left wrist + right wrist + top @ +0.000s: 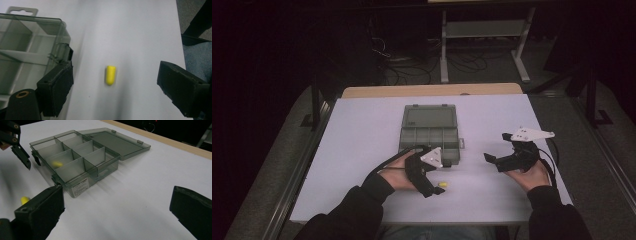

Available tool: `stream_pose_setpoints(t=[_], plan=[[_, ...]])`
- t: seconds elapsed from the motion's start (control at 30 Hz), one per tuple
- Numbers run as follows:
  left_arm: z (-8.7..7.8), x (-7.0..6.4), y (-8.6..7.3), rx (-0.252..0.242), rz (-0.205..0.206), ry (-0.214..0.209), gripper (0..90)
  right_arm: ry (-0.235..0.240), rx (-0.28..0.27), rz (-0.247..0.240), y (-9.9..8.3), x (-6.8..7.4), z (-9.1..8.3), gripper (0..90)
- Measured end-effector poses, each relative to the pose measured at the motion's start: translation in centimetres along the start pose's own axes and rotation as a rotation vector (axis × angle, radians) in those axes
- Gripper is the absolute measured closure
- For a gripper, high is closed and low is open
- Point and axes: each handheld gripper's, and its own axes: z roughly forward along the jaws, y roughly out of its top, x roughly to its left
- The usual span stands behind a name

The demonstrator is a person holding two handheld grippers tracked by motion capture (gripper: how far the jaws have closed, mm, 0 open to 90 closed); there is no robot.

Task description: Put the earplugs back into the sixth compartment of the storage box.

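On the white tabletop (362,150), a small yellow foam earplug (110,75) lies between the wide-open jaws of the left gripper (115,87), untouched, just beside the clear grey plastic compartment box (82,162). Well apart, the right gripper (507,152) hovers, jaws spread, gripping nothing.

The high view looks forward and down from above the person's side, taking in the whole white table (362,150) with the floor beyond at the top of the frame. The left gripper view sits close above the tabletop, the yellow piece (110,75) at centre and the compartment box (30,50) at upper left. The right gripper view looks low across the table from farther off, sharing that box (82,157) at upper left and the yellow piece (24,200) at left.
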Motion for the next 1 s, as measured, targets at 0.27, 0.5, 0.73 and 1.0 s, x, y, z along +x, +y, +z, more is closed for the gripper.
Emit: stream_pose_setpoints(t=[0.27,0.5,0.73,1.0], plan=[[1.7,-0.3,-0.2,0.024,0.002,-0.023,12.5,0.005,0.002,-0.001,0.0,0.0,0.0,0.0],[2.5,-0.2,-0.4,0.047,0.000,-0.026,14.0,0.006,0.004,-0.002,0.0,0.0,0.1,0.0],[2.7,0.1,-0.6,0.038,0.012,-0.044,23.4,0.009,0.005,0.000,0.0,0.0,0.1,0.0],[2.7,0.5,-0.7,0.044,0.004,-0.041,40.7,0.009,0.006,0.000,0.0,0.0,0.1,0.0]])
